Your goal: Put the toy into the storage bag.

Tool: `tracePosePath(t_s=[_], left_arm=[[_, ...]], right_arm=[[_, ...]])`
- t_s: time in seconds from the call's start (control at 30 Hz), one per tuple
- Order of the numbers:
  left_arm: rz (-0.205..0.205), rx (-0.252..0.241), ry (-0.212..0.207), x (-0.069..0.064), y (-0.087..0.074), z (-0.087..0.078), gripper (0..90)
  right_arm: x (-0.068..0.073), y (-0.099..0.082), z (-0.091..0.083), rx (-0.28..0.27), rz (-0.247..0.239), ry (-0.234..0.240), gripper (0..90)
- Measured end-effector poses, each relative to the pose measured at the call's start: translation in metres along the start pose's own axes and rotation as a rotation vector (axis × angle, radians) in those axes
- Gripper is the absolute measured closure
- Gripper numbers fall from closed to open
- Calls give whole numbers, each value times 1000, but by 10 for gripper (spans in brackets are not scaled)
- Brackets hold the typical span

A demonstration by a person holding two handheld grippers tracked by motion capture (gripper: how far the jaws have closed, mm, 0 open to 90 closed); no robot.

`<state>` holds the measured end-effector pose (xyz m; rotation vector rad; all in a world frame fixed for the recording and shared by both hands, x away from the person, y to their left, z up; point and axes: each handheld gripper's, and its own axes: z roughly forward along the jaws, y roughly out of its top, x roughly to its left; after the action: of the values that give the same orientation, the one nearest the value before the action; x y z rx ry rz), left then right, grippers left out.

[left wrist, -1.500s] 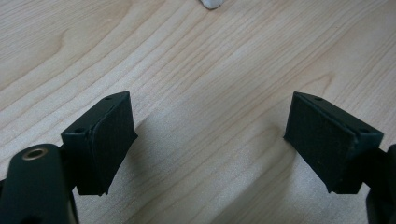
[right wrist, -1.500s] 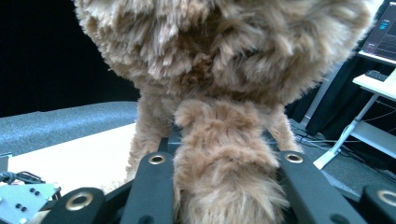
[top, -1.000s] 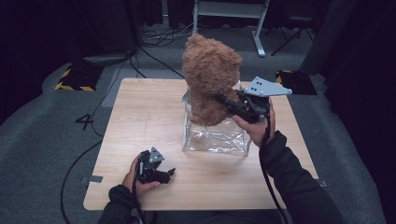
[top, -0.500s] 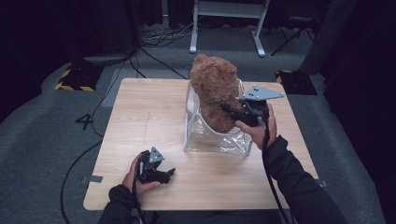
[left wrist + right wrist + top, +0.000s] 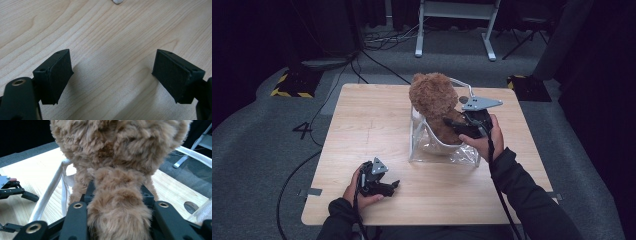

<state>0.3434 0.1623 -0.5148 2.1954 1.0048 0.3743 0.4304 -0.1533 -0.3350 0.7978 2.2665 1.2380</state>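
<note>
While the right hand-held gripper (image 5: 457,125) pinches the brown teddy bear (image 5: 434,102) partway inside the clear plastic bag (image 5: 447,150) on the counter (image 5: 372,120), high view suggests risk: the soft bag may tip or slide, since nothing braces it. Left hand-held gripper (image 5: 384,186) rests near the front edge, well apart. Left gripper view: jaws wide, empty, bare wood below. Right gripper view: jaws clamp a furry limb (image 5: 117,202); plush could slip out, or snag the white bag handle (image 5: 53,192).

A fuzzy brown teddy bear (image 5: 117,165) is very close. The right gripper (image 5: 117,195) squeezes its furry limb. White straps (image 5: 53,185) hang beside it.
</note>
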Motion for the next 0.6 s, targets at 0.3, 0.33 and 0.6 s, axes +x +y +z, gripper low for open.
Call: tracePosePath(t_s=[0.3,0.33,0.6], left_arm=[[0,-1,0,0,0,0,160],[0,0,0,0,0,0,160],[0,-1,0,0,0,0,159]], right_arm=[[-5,-4,5,62,17,11,604],[-5,-4,5,62,17,11,604],[-5,-6,8,118,13,9,591]])
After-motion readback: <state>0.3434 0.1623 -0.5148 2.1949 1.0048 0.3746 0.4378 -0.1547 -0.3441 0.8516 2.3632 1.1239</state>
